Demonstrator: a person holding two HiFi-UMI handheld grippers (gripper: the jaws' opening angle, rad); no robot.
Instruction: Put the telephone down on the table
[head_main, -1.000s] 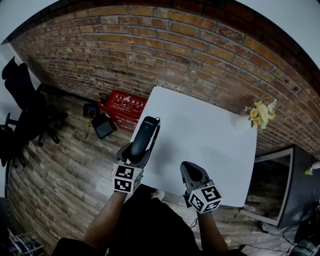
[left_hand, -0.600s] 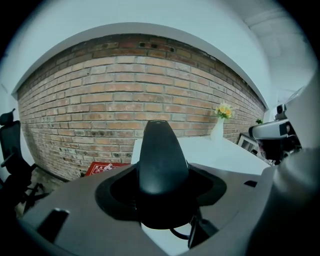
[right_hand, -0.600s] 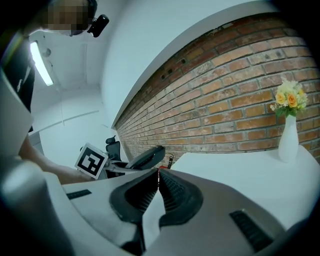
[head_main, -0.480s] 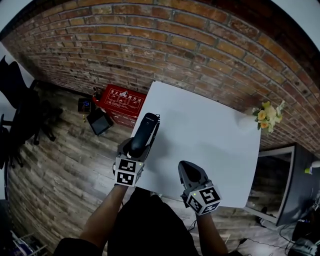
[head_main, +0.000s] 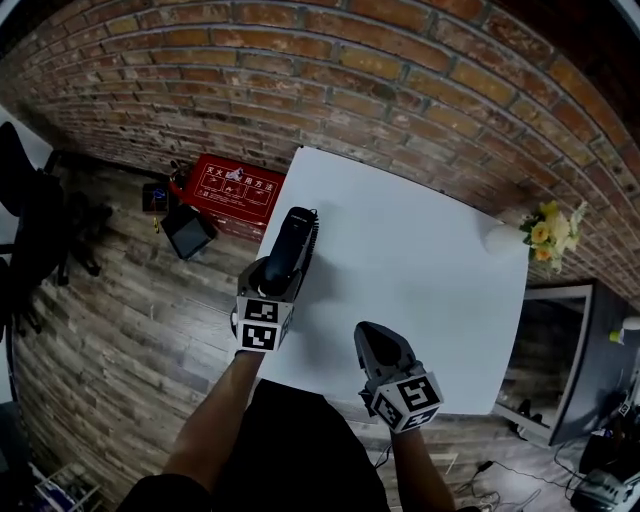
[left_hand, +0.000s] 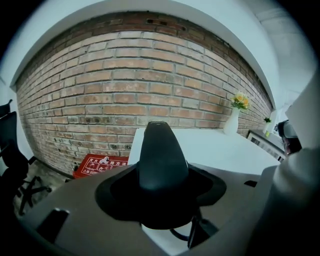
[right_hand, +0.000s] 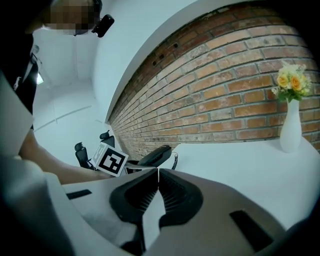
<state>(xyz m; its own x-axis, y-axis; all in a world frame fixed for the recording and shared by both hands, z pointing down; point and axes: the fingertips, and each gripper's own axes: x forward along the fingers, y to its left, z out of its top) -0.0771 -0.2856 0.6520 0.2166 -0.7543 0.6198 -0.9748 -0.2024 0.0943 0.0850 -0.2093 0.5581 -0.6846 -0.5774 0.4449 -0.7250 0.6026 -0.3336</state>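
Note:
A black telephone handset (head_main: 291, 243) with a short coiled cord lies lengthwise in my left gripper (head_main: 274, 278), which is shut on its near end. It hangs over the left part of the white table (head_main: 420, 260); whether it touches the top I cannot tell. In the left gripper view the telephone (left_hand: 161, 159) fills the middle, wedged between the dark pads (left_hand: 120, 192) of my left gripper (left_hand: 161, 197). My right gripper (head_main: 376, 345) hovers near the table's front edge, shut with nothing in it. In the right gripper view my right gripper (right_hand: 158, 173) points past the telephone (right_hand: 156, 155).
A white vase of yellow flowers (head_main: 545, 228) stands at the table's far right corner, against the brick wall. On the wooden floor left of the table lie a red box (head_main: 230, 190) and a small black device (head_main: 187, 232). Black office chairs (head_main: 30, 220) stand further left.
My left gripper has carried the telephone lower and further over the table's left side. The right gripper has sunk a little near the front edge, still shut.

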